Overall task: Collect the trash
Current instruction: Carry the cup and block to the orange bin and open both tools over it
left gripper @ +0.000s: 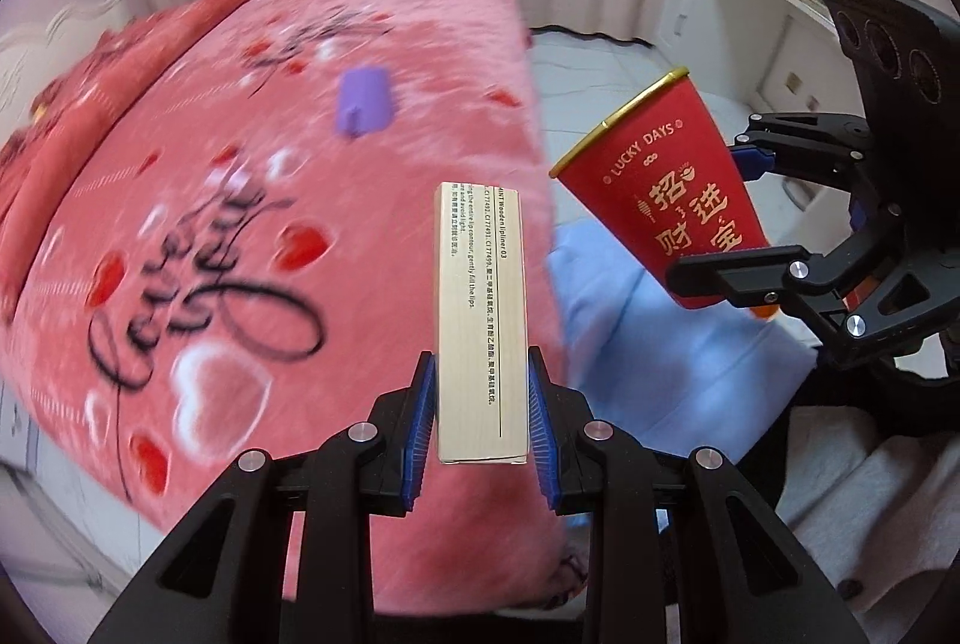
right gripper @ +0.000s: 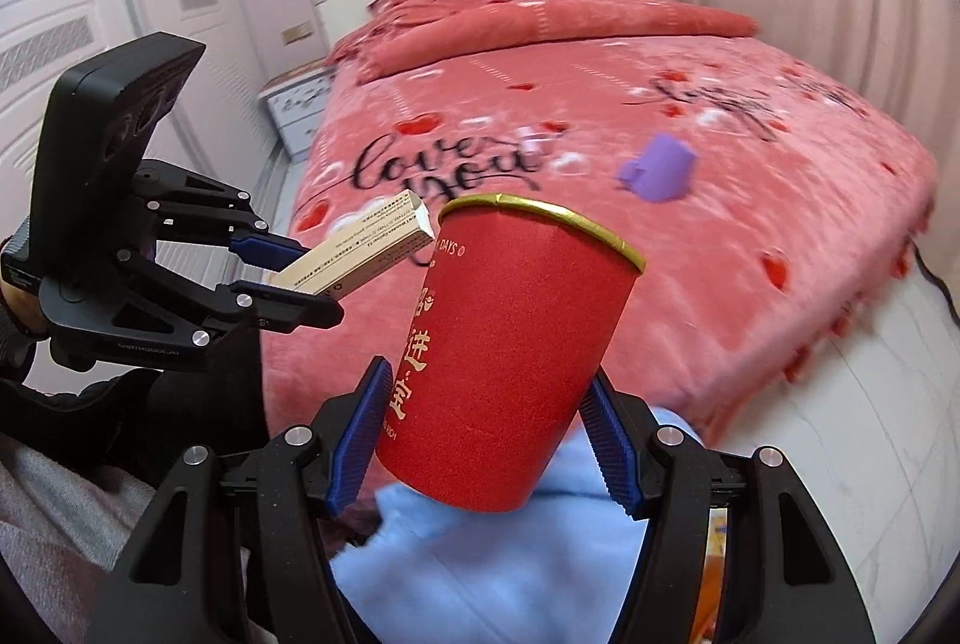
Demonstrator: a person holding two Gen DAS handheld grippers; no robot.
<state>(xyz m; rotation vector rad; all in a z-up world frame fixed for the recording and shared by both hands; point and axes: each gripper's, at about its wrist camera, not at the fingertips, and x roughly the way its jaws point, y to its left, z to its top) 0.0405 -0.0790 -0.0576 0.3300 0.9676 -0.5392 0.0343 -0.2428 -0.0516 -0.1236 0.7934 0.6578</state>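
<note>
Two pieces are held above the bed [right gripper: 720, 236]: left tool [left gripper: 480, 404] clamps a slim carton [left gripper: 482, 320], right tool [right gripper: 480, 440] grips a red cup [right gripper: 510, 356]. Squeezed low, the tilted cup could slip free.

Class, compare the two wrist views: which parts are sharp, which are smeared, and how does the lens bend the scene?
Left wrist view: the beige box in the left gripper is crisp, while the pink bedspread is streaked. Right wrist view: the red cup in the right gripper is sharp, the purple object soft. In both, a dark round border frames a bulging scene.
</note>
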